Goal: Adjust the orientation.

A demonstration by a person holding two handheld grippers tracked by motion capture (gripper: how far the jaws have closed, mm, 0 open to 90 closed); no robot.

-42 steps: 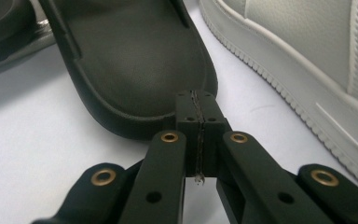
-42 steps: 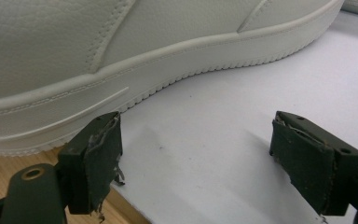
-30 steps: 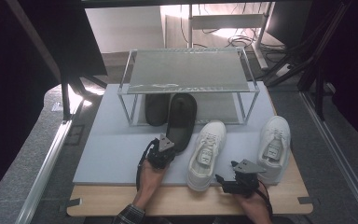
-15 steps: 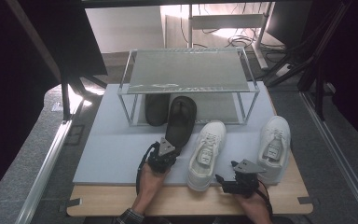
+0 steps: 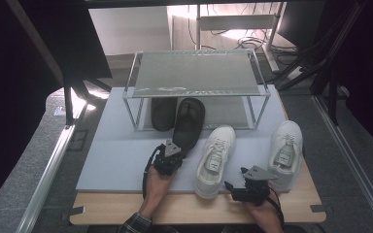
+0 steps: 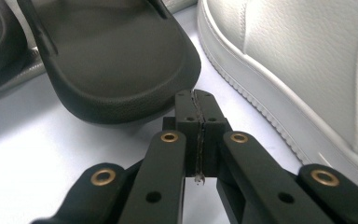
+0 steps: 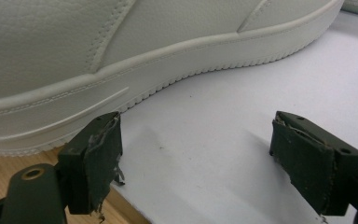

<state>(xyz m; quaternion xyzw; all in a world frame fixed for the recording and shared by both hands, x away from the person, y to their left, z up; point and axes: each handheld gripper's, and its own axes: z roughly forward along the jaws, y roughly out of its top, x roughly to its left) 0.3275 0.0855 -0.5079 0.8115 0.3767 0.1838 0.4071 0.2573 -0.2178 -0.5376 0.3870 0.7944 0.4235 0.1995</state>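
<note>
Carefully now: my left gripper (image 6: 196, 100) clenched empty, tips touching heel of black sandal (image 5: 188, 122), toe under rack (image 5: 194, 73). Judge: nudge straight, slow, alongside other sandal (image 5: 163, 114). Avoid white sneaker (image 5: 215, 158). Right gripper (image 7: 205, 158) released, idle.

Looks like a lab or test room rather than anyone's home. The tabletop (image 5: 126, 216) is a bare wooden board with a pale grey mat (image 5: 121, 155) laid over it, boxed in by aluminium rails (image 5: 46, 170) and dark frame posts (image 5: 68, 104). Behind it there's a white desk (image 5: 233, 22) with a mess of cables (image 5: 252, 43) trailing underneath and a dark monitor (image 5: 303, 19) off to the side. Floor is grey carpet (image 5: 19, 165). A small metal mesh shoe rack (image 5: 194, 73) sits on the mat like a staged prop.
</note>
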